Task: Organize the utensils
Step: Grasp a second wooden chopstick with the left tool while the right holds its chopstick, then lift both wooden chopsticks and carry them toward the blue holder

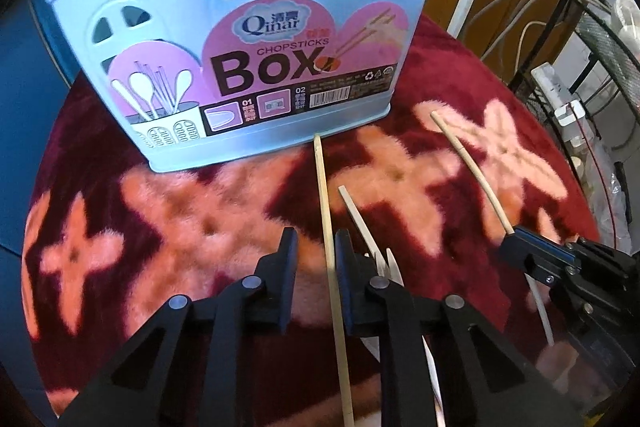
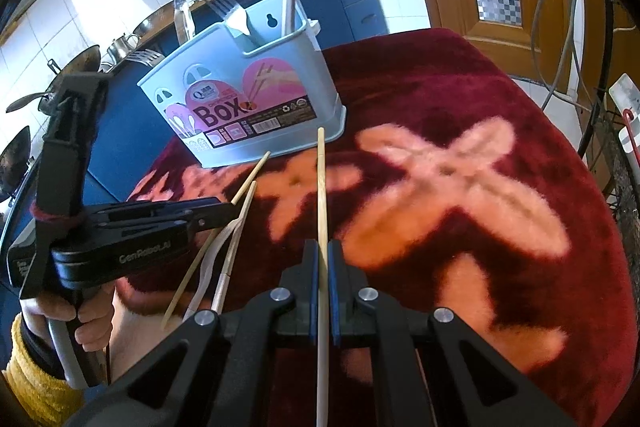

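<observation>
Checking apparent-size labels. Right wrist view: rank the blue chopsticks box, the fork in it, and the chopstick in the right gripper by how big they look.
1. Blue chopsticks box
2. Chopstick in the right gripper: it looks longest, but it runs right up to the lens, so this is unsure
3. Fork, only partly showing

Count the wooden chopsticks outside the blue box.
3. The held chopstick is clamped in the right gripper; the long chopstick lies between the open left gripper's jaws; the pale chopstick lies right of it on the cloth. Others may hide in the box.

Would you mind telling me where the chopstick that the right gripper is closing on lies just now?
In the right wrist view the chopstick runs between the right gripper fingers, its tip pointing at the blue chopsticks box just ahead on the red cloth.
</observation>
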### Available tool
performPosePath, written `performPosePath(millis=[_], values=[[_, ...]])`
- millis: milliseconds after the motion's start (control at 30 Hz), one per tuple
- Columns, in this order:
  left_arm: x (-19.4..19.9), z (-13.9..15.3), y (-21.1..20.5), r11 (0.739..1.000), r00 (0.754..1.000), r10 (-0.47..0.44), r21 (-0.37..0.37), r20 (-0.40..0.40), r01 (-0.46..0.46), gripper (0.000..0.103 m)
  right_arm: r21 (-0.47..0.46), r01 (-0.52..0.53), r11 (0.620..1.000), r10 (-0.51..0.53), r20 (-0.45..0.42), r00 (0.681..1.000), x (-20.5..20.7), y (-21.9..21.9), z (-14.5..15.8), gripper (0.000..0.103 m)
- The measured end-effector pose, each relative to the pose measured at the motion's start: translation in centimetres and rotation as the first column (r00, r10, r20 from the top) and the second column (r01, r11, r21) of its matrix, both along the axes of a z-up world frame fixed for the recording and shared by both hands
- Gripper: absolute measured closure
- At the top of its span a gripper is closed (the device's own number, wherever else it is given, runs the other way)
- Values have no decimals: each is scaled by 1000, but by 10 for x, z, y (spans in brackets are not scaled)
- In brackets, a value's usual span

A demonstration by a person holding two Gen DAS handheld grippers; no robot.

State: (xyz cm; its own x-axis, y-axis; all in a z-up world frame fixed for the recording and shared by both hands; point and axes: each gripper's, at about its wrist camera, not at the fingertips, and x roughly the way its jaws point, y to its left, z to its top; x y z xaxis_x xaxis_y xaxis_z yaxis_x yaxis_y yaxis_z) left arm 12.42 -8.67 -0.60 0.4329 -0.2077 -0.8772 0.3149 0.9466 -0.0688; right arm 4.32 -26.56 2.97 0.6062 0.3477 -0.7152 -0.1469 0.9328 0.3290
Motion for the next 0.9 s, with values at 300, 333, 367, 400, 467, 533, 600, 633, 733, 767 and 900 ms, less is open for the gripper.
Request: performPosePath(millis=[300, 333, 367, 400, 467, 533, 600, 633, 733, 767, 900], values=[[3, 0, 4, 998, 1000, 23, -49, -15, -24, 100, 14, 5, 1000, -4, -33, 999, 5, -4, -8, 97], [2, 2, 7, 998, 999, 30, -59, -11, -31, 100, 16, 4, 1000, -3, -33, 999, 5, -4, -8, 97], [-1, 4, 12, 997, 999, 41, -70, -4, -41, 100, 16, 3, 1000, -3, -31, 1000, 5, -5, -7, 97], [-4, 6, 18, 995, 999, 52, -82, 2, -52, 100, 16, 3, 1000, -2, -30, 1000, 5, -4, -7, 97], [-9, 10, 27, 991, 997, 75, -111, 12, -73, 100, 20, 0, 1000, 0, -26, 1000, 5, -3, -6, 97], [-14, 14, 35, 986, 995, 96, -141, 23, -92, 101, 30, -4, 1000, 5, -23, 1000, 4, -3, -4, 97], [-21, 18, 45, 980, 993, 112, -167, 38, -104, 101, 49, -11, 999, 12, -19, 1000, 4, -1, -3, 97], [-24, 21, 48, 978, 992, 118, -179, 46, -108, 101, 56, -14, 998, 15, -17, 1000, 3, 0, -2, 97], [-31, 29, 57, 972, 989, 131, -206, 71, -115, 101, 84, -24, 996, 25, -9, 1000, 1, 2, 1, 97], [-34, 33, 58, 970, 987, 134, -215, 83, -114, 101, 96, -28, 995, 29, -4, 1000, 0, 3, 2, 97], [-45, 51, 63, 961, 980, 145, -254, 139, -107, 101, 137, -42, 990, 38, 32, 999, -4, 4, 11, 97]])
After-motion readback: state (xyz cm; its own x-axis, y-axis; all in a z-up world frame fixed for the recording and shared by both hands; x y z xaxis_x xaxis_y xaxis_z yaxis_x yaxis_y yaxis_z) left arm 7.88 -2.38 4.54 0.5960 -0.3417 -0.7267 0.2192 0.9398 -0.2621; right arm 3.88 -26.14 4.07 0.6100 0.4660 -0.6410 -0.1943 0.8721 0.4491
